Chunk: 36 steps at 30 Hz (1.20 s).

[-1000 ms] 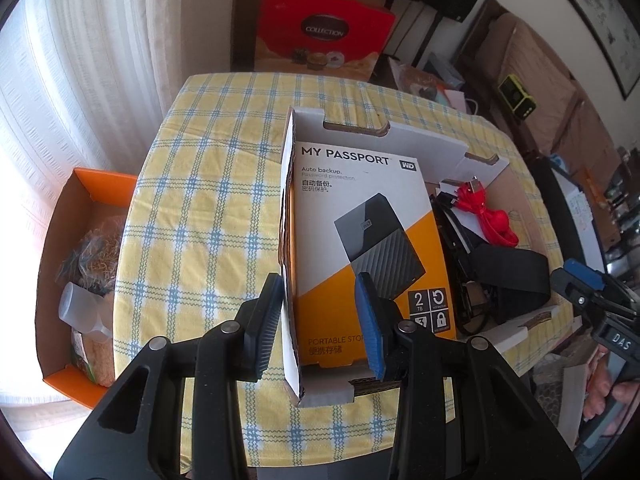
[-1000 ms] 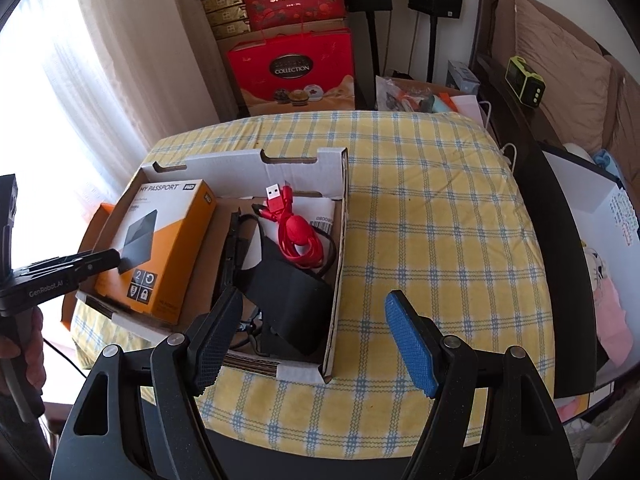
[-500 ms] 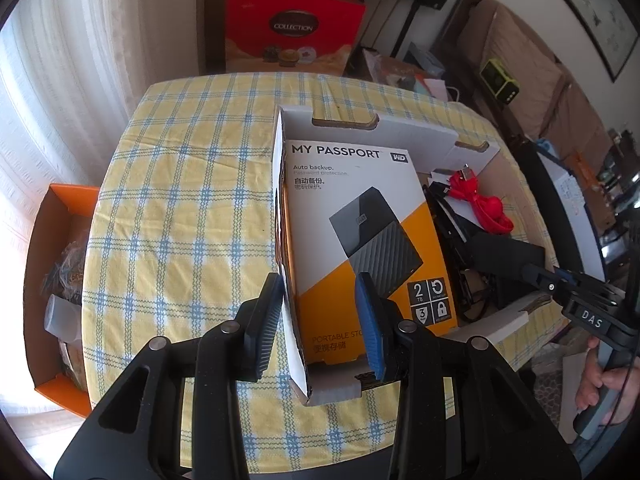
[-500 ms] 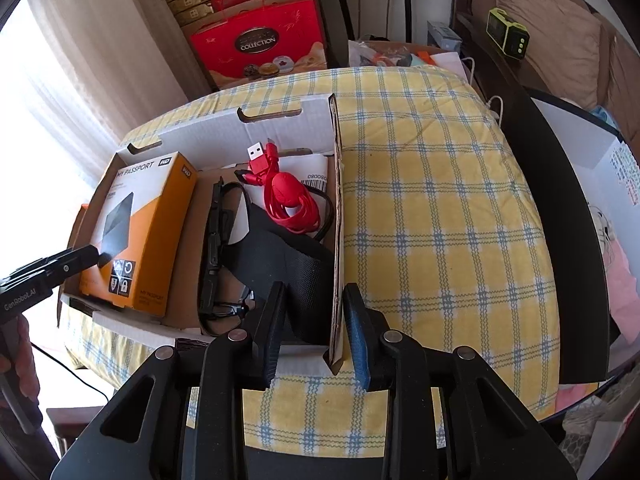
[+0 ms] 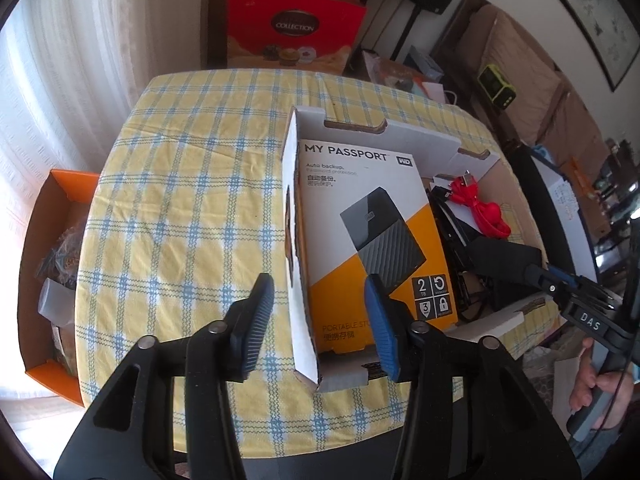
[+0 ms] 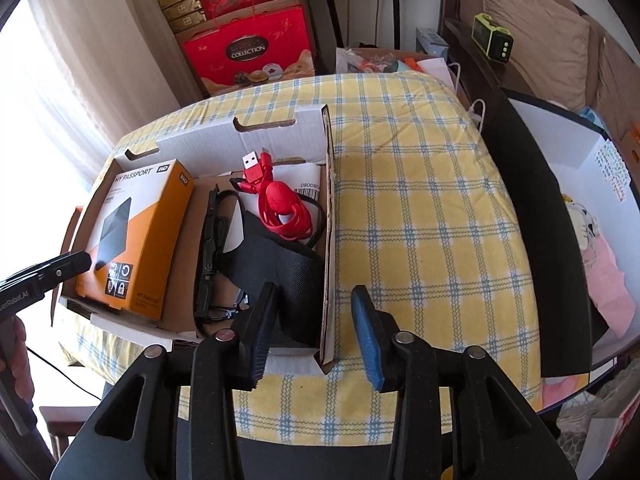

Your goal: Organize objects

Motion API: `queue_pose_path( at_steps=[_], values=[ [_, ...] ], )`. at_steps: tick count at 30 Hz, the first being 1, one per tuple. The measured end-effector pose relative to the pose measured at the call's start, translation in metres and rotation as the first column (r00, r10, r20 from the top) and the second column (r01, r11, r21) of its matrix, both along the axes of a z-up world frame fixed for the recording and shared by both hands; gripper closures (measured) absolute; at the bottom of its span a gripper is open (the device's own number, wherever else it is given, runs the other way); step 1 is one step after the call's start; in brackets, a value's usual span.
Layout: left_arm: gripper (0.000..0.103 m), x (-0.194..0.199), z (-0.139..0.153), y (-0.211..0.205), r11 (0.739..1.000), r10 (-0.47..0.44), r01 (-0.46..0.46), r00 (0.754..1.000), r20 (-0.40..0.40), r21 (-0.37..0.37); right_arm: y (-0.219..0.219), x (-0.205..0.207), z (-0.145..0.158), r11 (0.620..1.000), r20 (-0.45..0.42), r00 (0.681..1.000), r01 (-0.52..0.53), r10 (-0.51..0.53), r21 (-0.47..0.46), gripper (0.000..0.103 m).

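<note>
The orange box point(image 5: 44, 240) beside the bench is cut off by the tablecloth; its contents are unclear. The black strap point(image 6: 280, 268) hides the tray floor; label print point(image 6: 307, 189) is too small to read.

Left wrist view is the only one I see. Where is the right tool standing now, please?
Observer: The right tool straddles the right wall of the tray. Its jaws have just been opening, and the pads do not touch the wall.
Operator: What lies inside that wall?
Observer: A black pouch, beside the wall.
Operator: What is below the red cable?
Observer: A white barcode label.
</note>
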<state>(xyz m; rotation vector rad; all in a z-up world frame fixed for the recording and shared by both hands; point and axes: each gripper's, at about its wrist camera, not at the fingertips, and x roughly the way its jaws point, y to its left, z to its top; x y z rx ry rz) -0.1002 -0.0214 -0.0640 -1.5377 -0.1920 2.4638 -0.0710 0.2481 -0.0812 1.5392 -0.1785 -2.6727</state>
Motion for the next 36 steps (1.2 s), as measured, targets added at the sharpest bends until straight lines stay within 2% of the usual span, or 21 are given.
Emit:
queue_pose_path(
  at_steps=[1,2,6,8,12,17,19,21,23,24,26,31,36],
  values=[
    [0.040,0.004,0.004,-0.003,1.000,0.018,-0.018,1.000,-0.023,-0.005,-0.001,0.003,0.004,1.000,-0.024,1.000,-0.001,0.001,0.009,0.060],
    [0.035,0.009,0.008,-0.005,1.000,0.027,-0.028,0.998,-0.049,-0.007,-0.002,0.007,0.009,1.000,-0.046,0.999,-0.005,0.005,0.013,0.059],
    [0.029,0.030,0.027,-0.006,0.998,0.055,-0.059,0.988,-0.142,-0.026,-0.012,0.020,0.027,0.998,-0.131,0.991,-0.002,0.010,0.065,0.039],
    [0.025,0.040,0.034,-0.002,0.998,0.054,-0.058,0.983,-0.174,-0.018,-0.020,0.027,0.034,0.995,-0.169,0.985,-0.002,0.019,0.098,0.037],
    [0.025,0.058,0.043,0.011,1.000,0.019,-0.023,0.975,-0.222,-0.015,-0.034,0.042,0.043,0.991,-0.234,0.971,-0.007,0.038,0.132,0.031],
    [0.018,0.070,0.043,0.025,0.998,0.021,-0.033,0.971,-0.238,-0.049,-0.040,0.055,0.044,0.993,-0.267,0.963,0.001,0.031,0.116,0.024],
    [0.017,0.075,0.044,0.027,0.998,0.034,-0.047,0.970,-0.240,-0.047,-0.041,0.059,0.044,0.993,-0.276,0.961,0.011,0.022,0.120,0.018],
    [0.010,0.083,0.046,0.025,0.997,0.049,-0.061,0.962,-0.268,-0.036,-0.042,0.061,0.042,0.992,-0.275,0.961,0.014,0.020,0.122,0.011],
    [0.000,0.090,0.050,0.024,0.995,0.063,-0.084,0.951,-0.302,-0.057,-0.043,0.064,0.042,0.992,-0.273,0.962,0.013,0.021,0.125,0.005],
    [0.000,0.092,0.051,0.024,0.992,0.069,-0.098,0.949,-0.309,-0.077,-0.044,0.065,0.042,0.992,-0.274,0.962,0.014,0.022,0.129,0.000],
    [0.000,0.097,0.052,0.024,0.987,0.079,-0.118,0.946,-0.315,-0.107,-0.046,0.068,0.042,0.992,-0.280,0.960,0.017,0.020,0.128,0.001],
    [0.000,0.104,0.050,0.020,0.984,0.088,-0.131,0.949,-0.304,-0.124,-0.053,0.072,0.043,0.992,-0.287,0.958,0.014,0.021,0.122,0.001],
    [0.000,0.108,0.045,0.015,0.984,0.103,-0.140,0.953,-0.286,-0.112,-0.058,0.077,0.043,0.989,-0.295,0.955,0.018,0.026,0.147,0.001]
  ],
)
